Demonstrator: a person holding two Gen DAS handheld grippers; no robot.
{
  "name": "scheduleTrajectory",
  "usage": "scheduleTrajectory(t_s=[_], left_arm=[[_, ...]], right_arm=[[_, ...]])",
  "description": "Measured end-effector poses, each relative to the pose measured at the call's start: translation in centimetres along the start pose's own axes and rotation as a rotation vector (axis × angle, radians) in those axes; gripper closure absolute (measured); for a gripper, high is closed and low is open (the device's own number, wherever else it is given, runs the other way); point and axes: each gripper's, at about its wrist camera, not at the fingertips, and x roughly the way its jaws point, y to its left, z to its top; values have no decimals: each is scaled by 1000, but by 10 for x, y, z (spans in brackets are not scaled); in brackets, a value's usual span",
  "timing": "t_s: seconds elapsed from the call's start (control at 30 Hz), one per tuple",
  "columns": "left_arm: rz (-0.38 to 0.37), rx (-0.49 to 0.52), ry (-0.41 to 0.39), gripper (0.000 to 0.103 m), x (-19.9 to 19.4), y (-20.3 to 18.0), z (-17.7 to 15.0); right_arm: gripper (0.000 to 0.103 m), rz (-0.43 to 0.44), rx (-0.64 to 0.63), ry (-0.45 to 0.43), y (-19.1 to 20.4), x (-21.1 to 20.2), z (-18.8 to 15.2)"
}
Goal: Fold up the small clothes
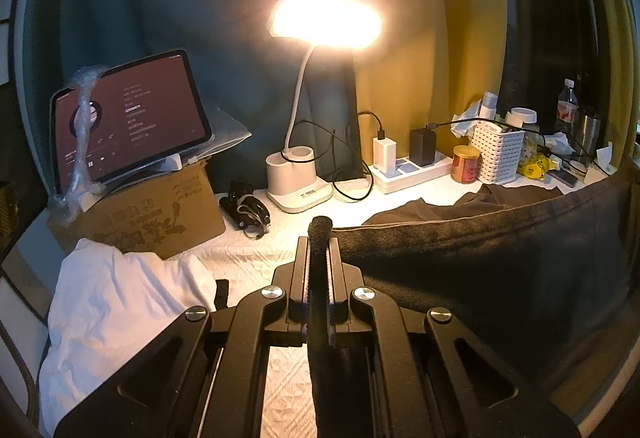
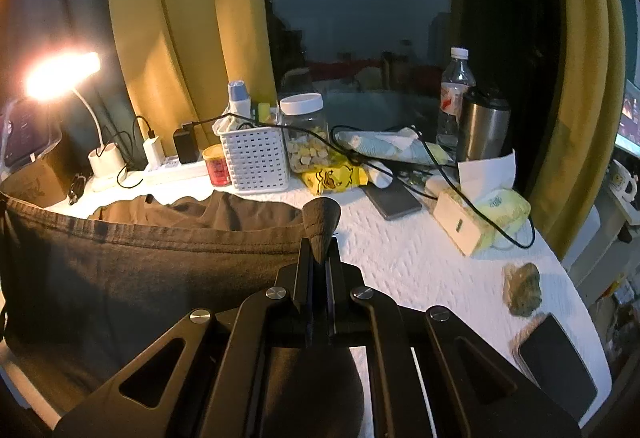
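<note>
Left hand-held gripper (image 1: 320,238) clamped tight on one corner of the dark garment (image 1: 500,258); right hand-held gripper (image 2: 320,234) pinching the other corner. Hem stretched between both, lifted above the white-covered bench (image 2: 420,258), far end resting just before the desk lamp (image 1: 300,174).

A dark grey-brown garment (image 1: 500,258) of soft knit cloth hangs stretched between two raised corners, each pinched into a bunched nub, so its stitched hem runs as a taut top edge across both wrist views. Below that edge the cloth (image 2: 132,278) falls in a broad, slightly creased sheet, while its far part lies rumpled on the white quilted worktop (image 2: 420,258). To the left, a crumpled white garment (image 1: 120,298) lies heaped on the worktop's near edge, beside a cardboard box.
</note>
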Motion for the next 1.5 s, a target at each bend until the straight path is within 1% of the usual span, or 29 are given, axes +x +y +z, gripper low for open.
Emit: scheduleTrajectory(t_s=[0.47, 0.73, 0.9, 1.1, 1.27, 1.4, 1.5], left_arm=[[4, 47, -16, 98, 37, 1, 23], [15, 70, -25, 98, 64, -1, 39], [25, 104, -29, 98, 80, -3, 49], [43, 153, -50, 98, 98, -5, 67], [44, 167, -84, 98, 111, -8, 81], [46, 168, -77, 98, 129, -10, 85], [43, 168, -61, 98, 142, -10, 83]], right_arm=[[97, -2, -24, -15, 0, 38, 29], [97, -8, -33, -16, -5, 68, 43], [97, -7, -61, -19, -8, 86, 56], [97, -12, -96, -38, -8, 108, 76], [97, -18, -102, -48, -9, 127, 88], [97, -27, -102, -54, -7, 139, 92], [97, -45, -101, -46, -6, 153, 89]])
